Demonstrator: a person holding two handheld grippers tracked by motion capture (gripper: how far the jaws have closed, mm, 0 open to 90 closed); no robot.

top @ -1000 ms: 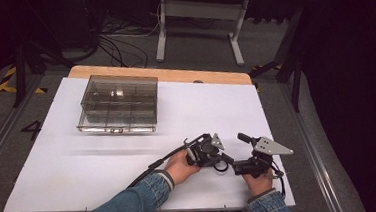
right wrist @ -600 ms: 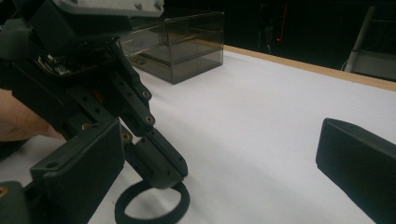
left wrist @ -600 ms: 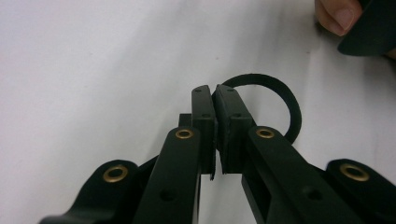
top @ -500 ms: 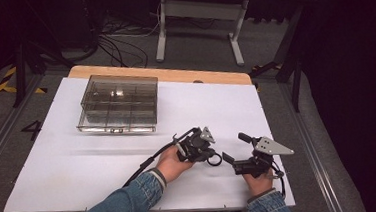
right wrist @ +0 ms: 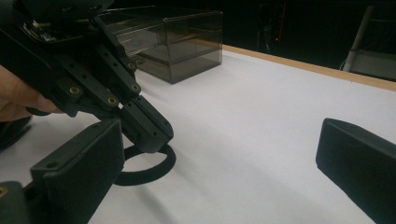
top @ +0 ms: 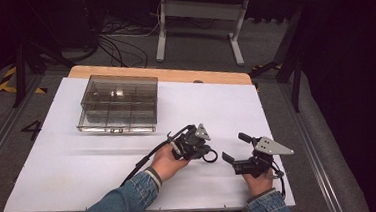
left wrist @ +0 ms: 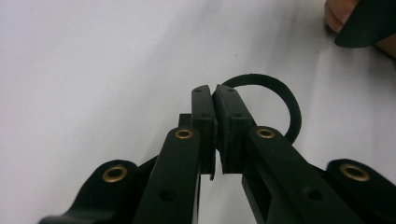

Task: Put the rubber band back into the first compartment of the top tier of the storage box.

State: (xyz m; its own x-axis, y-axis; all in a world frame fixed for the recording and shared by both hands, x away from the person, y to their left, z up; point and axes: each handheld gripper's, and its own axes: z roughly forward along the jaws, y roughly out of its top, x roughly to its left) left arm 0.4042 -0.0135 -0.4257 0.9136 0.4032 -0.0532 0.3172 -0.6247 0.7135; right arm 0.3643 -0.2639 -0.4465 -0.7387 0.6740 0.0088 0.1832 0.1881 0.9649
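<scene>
Left gripper view shows my left gripper (left wrist: 214, 95) pinched tight on the edge of a black ring (left wrist: 280, 100). It is round, so it has no long side, and it hangs tilted just above the white table (top: 69, 159), off to my right. My right gripper (top: 235, 148) waits nearby with its jaws wide apart, holding nothing.

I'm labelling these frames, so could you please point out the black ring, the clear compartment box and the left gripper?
black ring (left wrist: 292, 105): left gripper view, its right arc.
clear compartment box (top: 118, 102): high view, its lid.
left gripper (left wrist: 214, 95): left gripper view, between its fingertips.
</scene>
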